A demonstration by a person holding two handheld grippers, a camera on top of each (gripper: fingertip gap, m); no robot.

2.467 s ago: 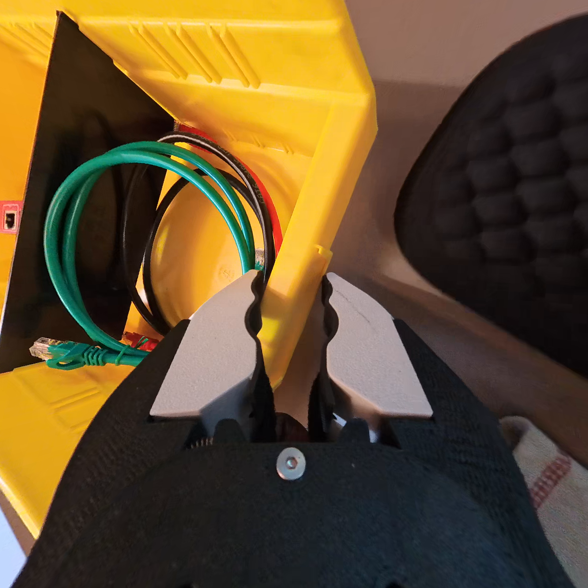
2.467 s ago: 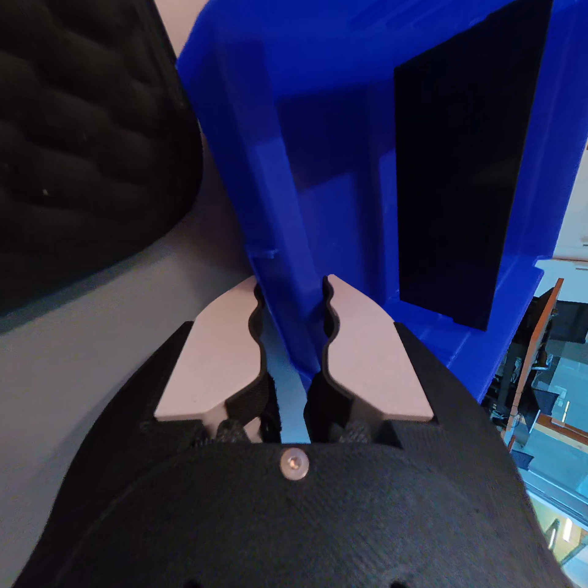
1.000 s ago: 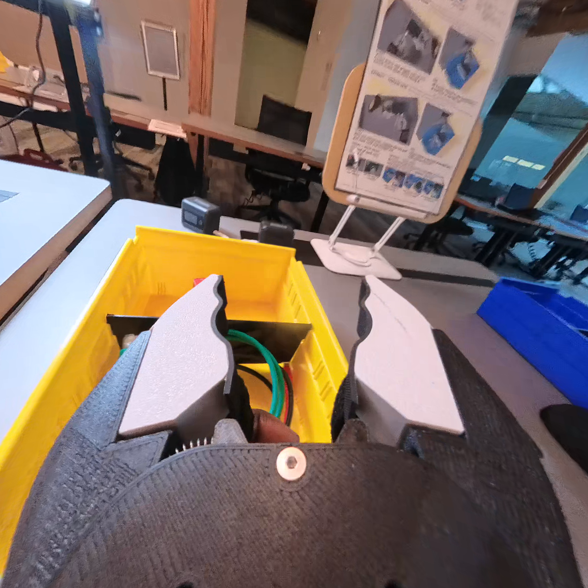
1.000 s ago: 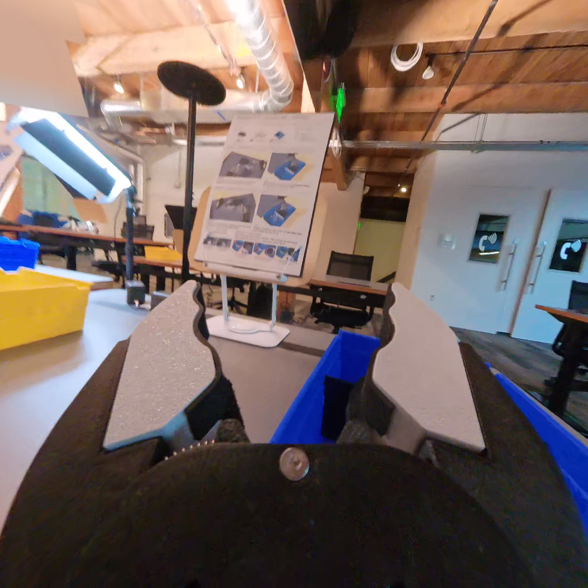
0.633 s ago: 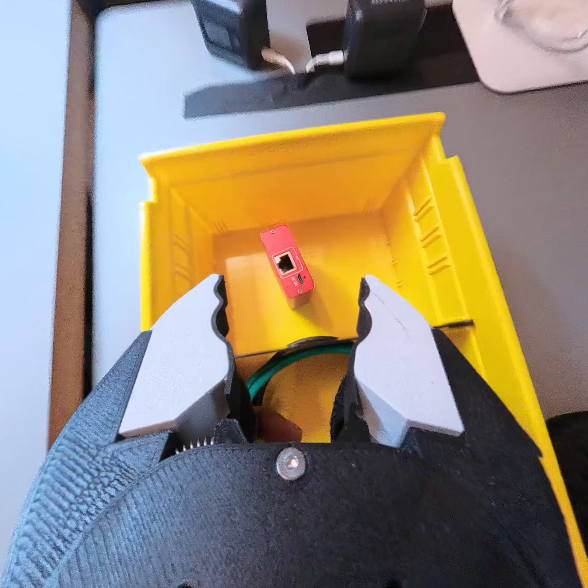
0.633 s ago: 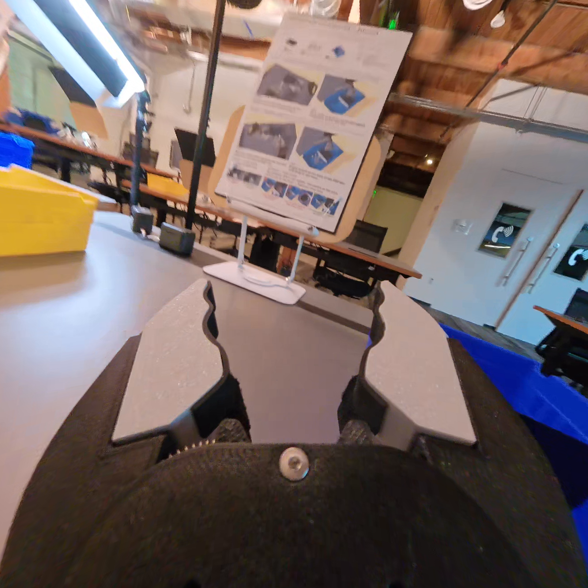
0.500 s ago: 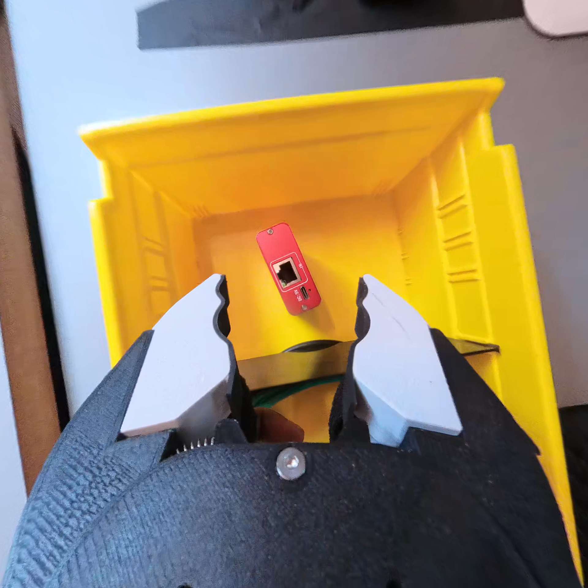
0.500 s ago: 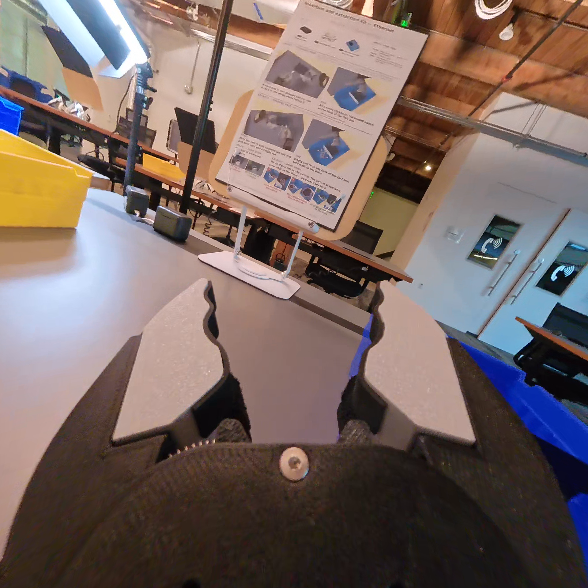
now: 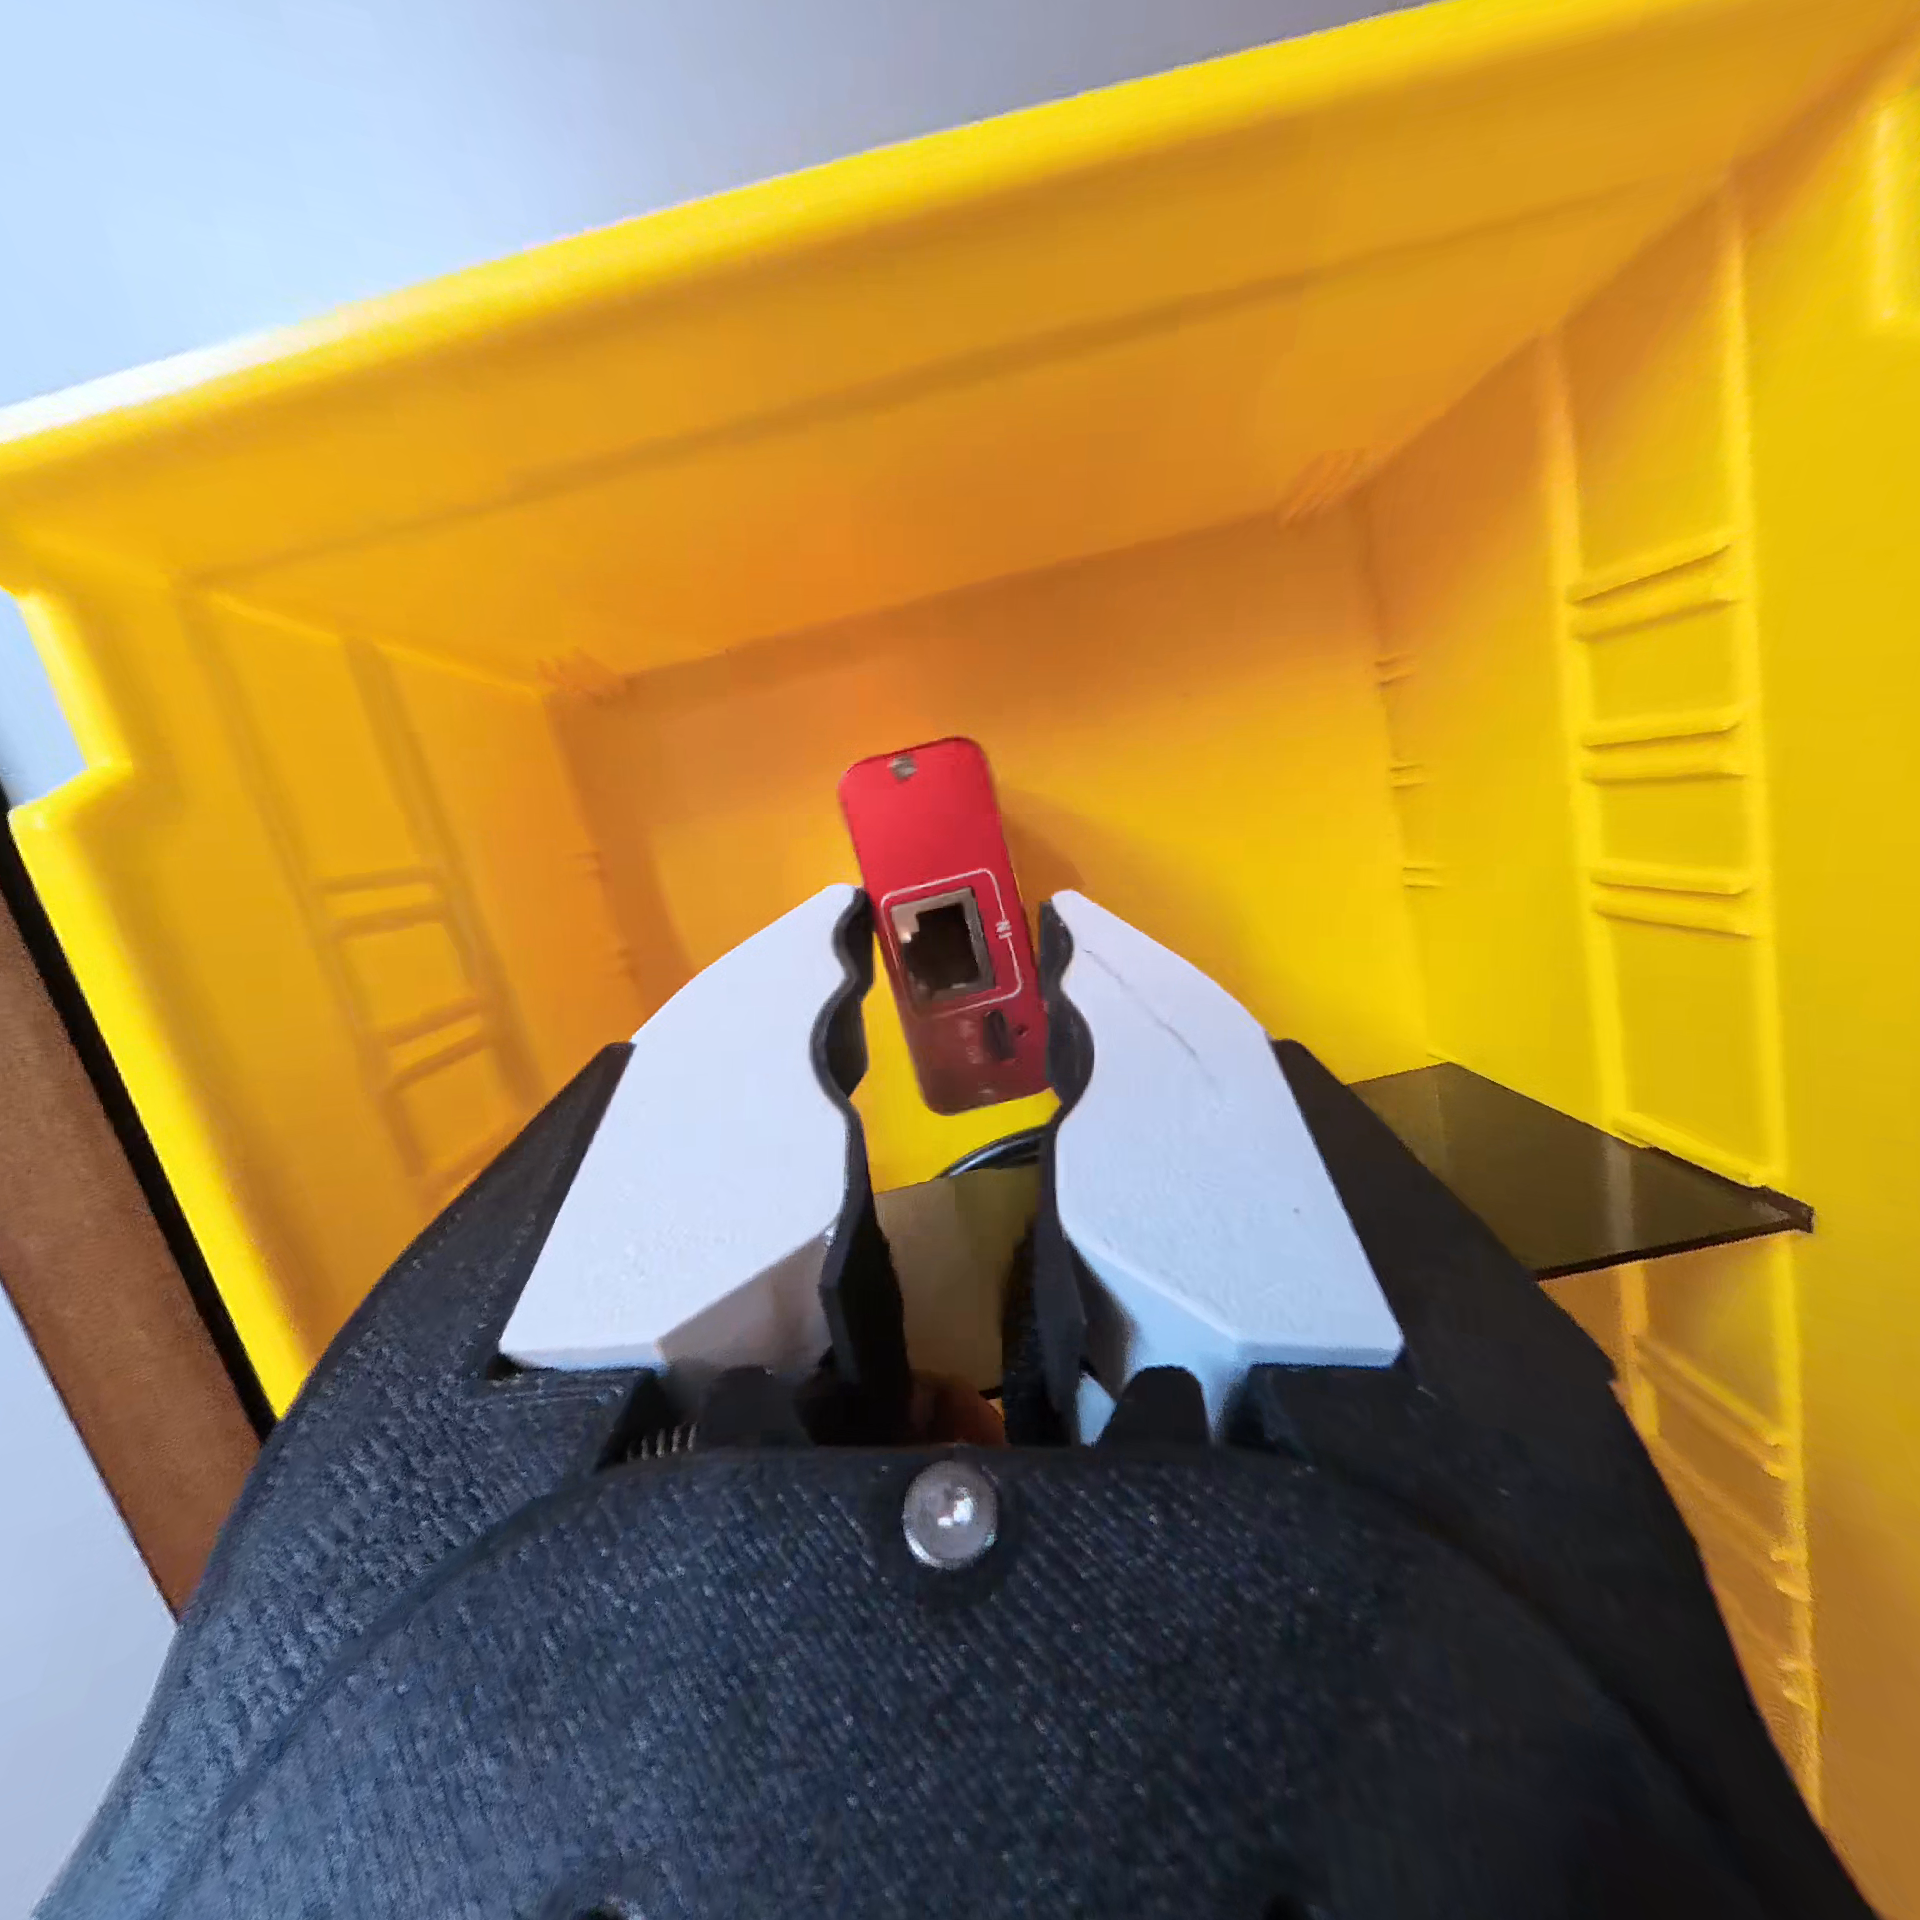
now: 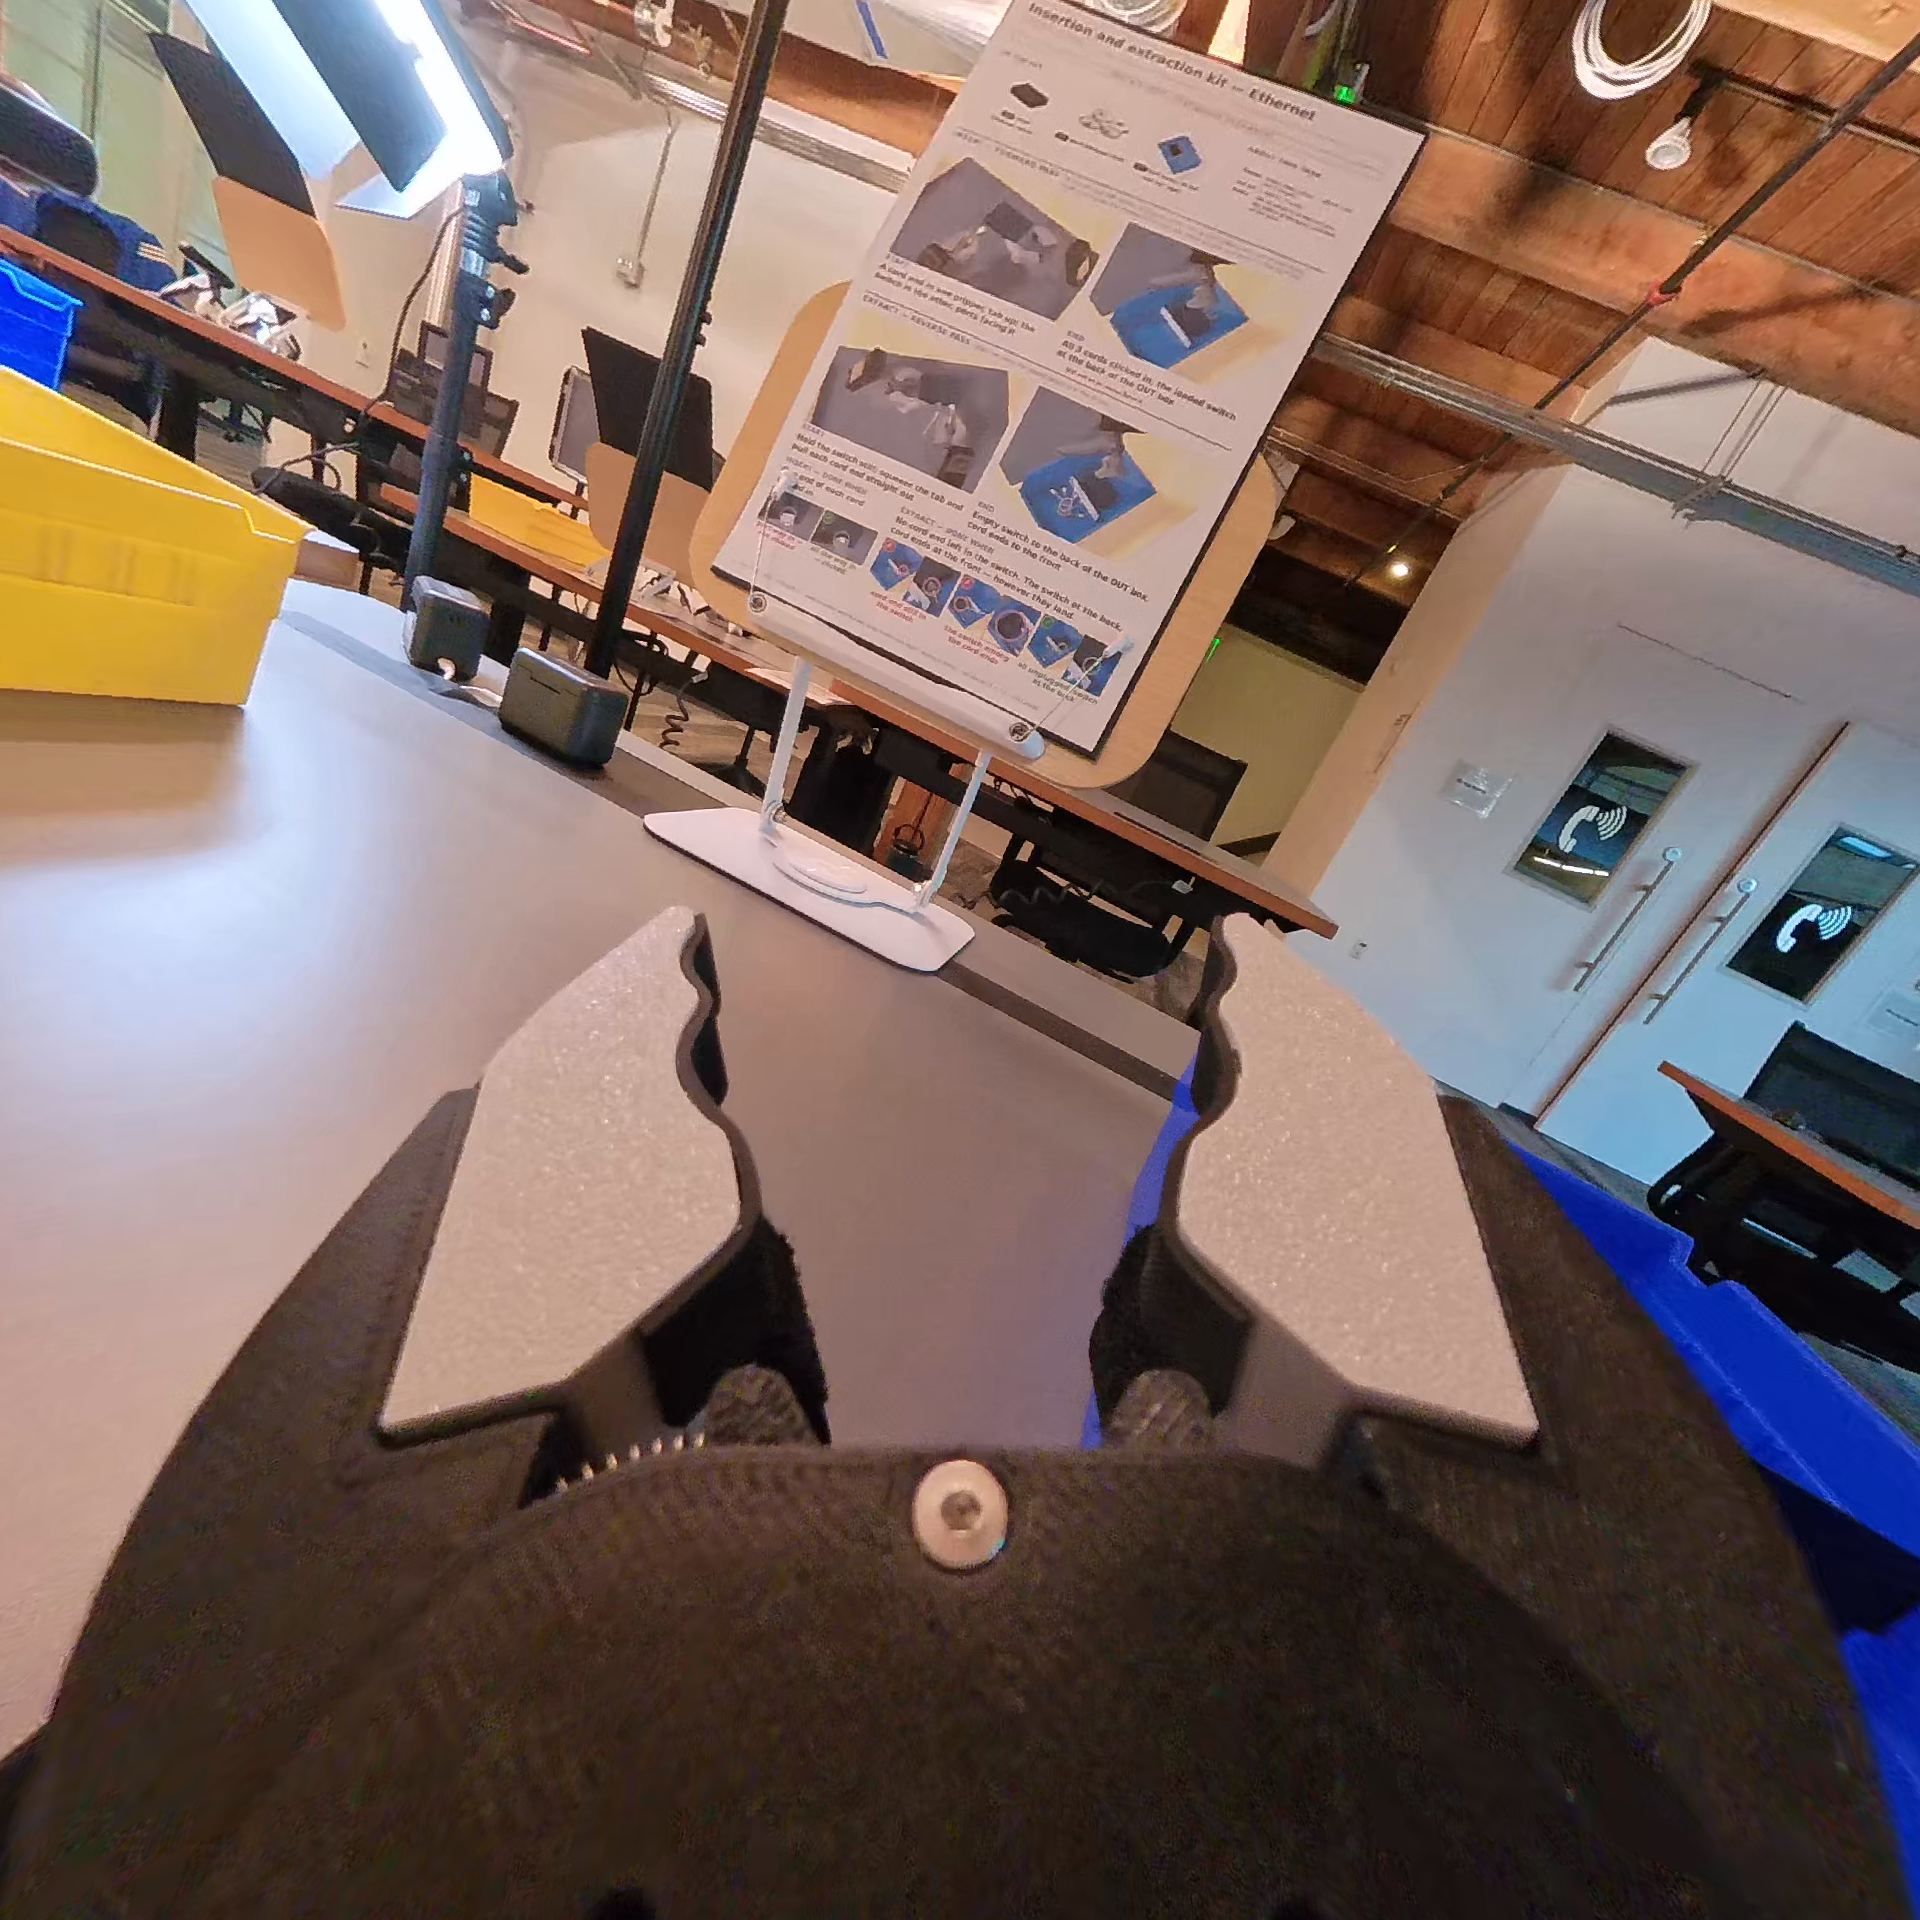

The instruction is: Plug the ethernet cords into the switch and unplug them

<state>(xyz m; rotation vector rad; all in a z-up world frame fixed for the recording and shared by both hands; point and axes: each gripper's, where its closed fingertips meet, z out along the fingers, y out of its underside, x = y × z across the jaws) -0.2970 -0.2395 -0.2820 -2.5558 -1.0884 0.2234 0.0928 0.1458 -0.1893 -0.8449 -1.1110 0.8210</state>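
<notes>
We see the small red switch (image 9: 943,925) standing on end in the far compartment of the yellow bin (image 9: 790,343), its face with one square port and a smaller slot below it turned toward the camera, leaning slightly to the left at the top. Our left gripper (image 9: 945,920) has its two grey fingers (image 9: 727,1122) drawn in on either side of the switch, with the wavy black pads level with the port; they look to be pressing its edges, yet we cannot tell for certain whether the pads truly clamp it or stand just beside it. Just nearer than the switch, a dark divider panel (image 9: 1558,1174) crosses the bin, and a bit of black cable (image 9: 987,1151) curves up behind its top edge. Outside the bin's far wall lies the pale grey table (image 9: 312,156), with a brown edge at the left. In the right wrist view our right gripper (image 10: 961,966) is held over the table (image 10: 260,935) with its fingers wide apart and nothing between them. A blue bin (image 10: 1714,1382) sits just to its right, the yellow bin (image 10: 125,561) lies well off at the far left, and an instruction board on a white stand (image 10: 1029,395) rises at the far side, with two small dark boxes (image 10: 561,707) to its left.
</notes>
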